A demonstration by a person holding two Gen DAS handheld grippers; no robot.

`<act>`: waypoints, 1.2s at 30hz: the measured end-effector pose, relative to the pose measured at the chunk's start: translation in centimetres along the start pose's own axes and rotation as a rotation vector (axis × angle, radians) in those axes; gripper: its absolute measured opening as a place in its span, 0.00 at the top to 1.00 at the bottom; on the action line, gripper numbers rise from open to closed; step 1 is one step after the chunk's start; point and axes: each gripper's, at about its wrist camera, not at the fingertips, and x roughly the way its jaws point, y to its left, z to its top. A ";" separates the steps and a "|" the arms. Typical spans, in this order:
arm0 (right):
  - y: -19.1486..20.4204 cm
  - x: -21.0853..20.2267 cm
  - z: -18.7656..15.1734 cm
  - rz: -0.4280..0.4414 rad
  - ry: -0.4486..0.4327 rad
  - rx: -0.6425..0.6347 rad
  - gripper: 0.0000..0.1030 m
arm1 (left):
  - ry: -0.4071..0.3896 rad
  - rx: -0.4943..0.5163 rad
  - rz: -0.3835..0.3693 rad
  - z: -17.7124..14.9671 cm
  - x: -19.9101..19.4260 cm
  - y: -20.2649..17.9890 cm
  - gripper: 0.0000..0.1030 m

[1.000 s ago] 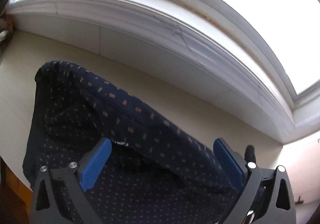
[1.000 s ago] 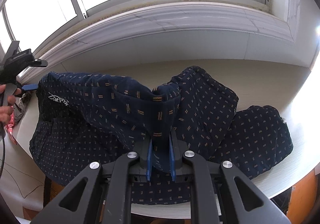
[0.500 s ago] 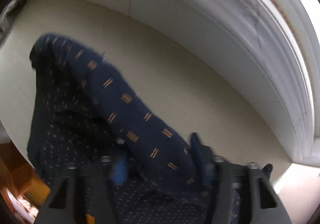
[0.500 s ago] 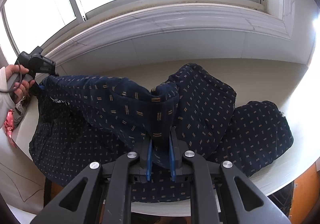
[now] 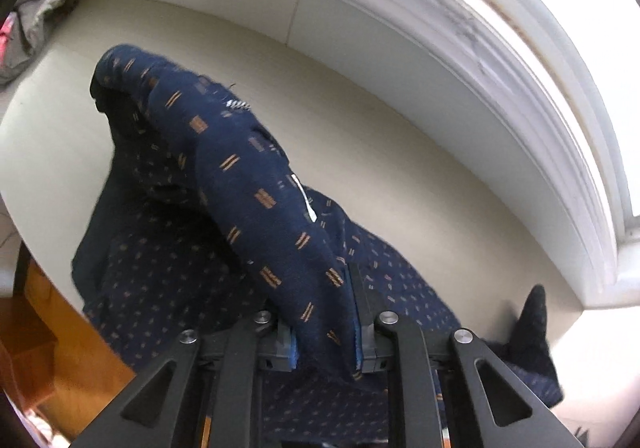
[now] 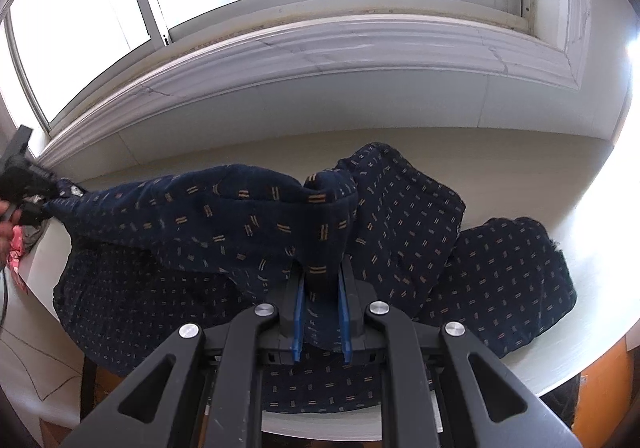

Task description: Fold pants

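pale table (image 6: 500,160) under window sill, navy pants (image 6: 400,208) heaped mid-frame. left gripper (image 5: 324,332) just closing, clamped on fabric edge; right gripper (image 6: 322,312) pinching fold. step: lifting edge. next: carry over, lay flat.

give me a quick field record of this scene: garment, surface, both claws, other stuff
garment: navy pants with small orange dash marks, partly lifted, the rest spread on the table
surface: pale table under a white window sill
left claw: jaws have just been closing, pads now pressing a fold of the pants
right claw: shut on another fold, cloth bunched between the blue pads
span: fabric hangs raised between the two claws
other: grey and pink cloth at the table's far left corner
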 end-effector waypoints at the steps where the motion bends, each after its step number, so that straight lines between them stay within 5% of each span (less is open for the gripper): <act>1: 0.0 -0.1 0.1 -0.001 0.000 -0.004 0.90 | -0.015 0.006 -0.005 -0.1 -0.5 0.0 0.82; 10: -0.3 -0.6 -1.4 0.020 0.029 -0.006 0.90 | -0.124 -0.038 -0.029 -3.6 -2.3 2.3 0.82; 20: -0.7 1.0 -6.4 0.014 0.134 0.003 0.90 | -0.060 -0.251 -0.103 -4.1 6.6 6.5 0.82; 36: 0.7 6.9 -4.4 -0.025 0.177 0.013 0.90 | -0.045 -0.156 -0.087 14.8 14.6 2.7 0.82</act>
